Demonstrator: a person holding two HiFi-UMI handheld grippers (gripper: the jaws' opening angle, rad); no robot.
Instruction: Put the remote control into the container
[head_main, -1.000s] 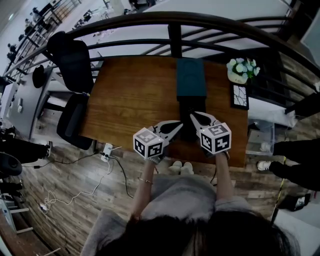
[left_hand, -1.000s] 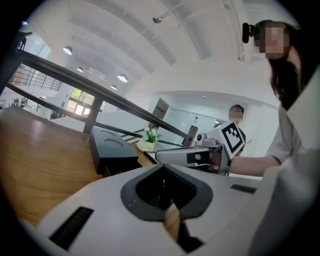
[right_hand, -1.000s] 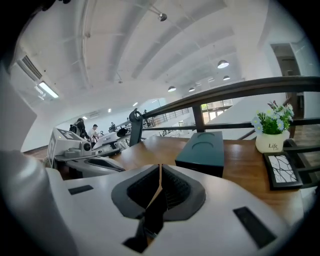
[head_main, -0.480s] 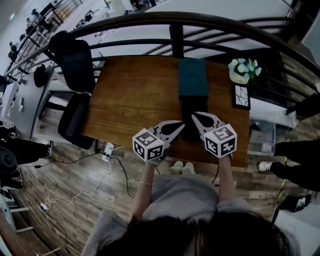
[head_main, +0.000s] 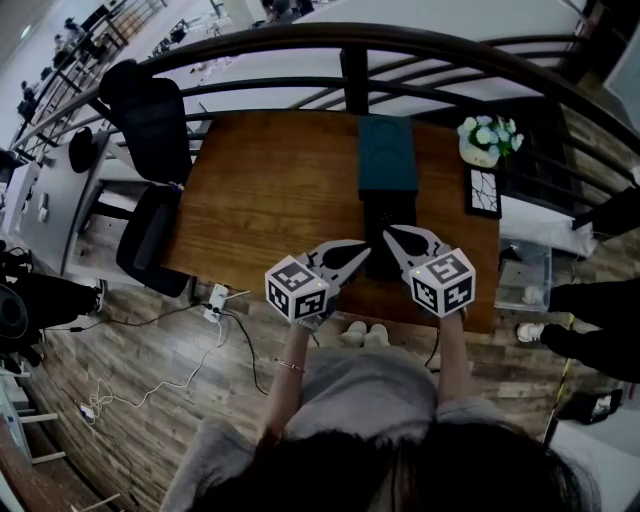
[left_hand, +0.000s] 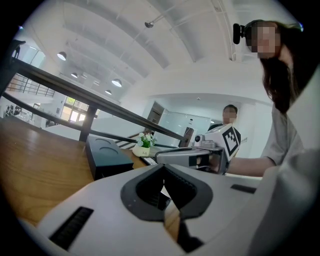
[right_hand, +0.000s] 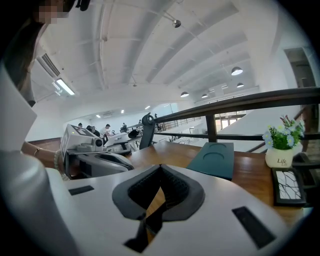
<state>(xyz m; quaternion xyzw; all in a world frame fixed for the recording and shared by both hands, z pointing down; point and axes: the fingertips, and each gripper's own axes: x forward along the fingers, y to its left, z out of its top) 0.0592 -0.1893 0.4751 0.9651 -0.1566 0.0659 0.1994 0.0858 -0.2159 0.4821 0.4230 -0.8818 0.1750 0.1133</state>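
light: bright, even, ceiling lamps (right_hand: 237, 71) | shadows: faint | desk (head_main: 270, 190): mild sheen | edges: fisheye bend, black corners | left gripper (left_hand: 163, 167): soft close-up

On the tabletop (head_main: 260, 190), the container (head_main: 386, 155) lies at the far edge, right of the middle. The remote control (head_main: 386, 212) lies just before it. The left gripper (head_main: 361, 251) and the right gripper (head_main: 388, 235) flank the remote control's near end. A flower pot (head_main: 485, 142) stands at the far right corner, a flat frame (head_main: 480, 192) just before it. 2 chairs (head_main: 150, 125) stand left of the tabletop; a railing (head_main: 300, 40) runs behind it.
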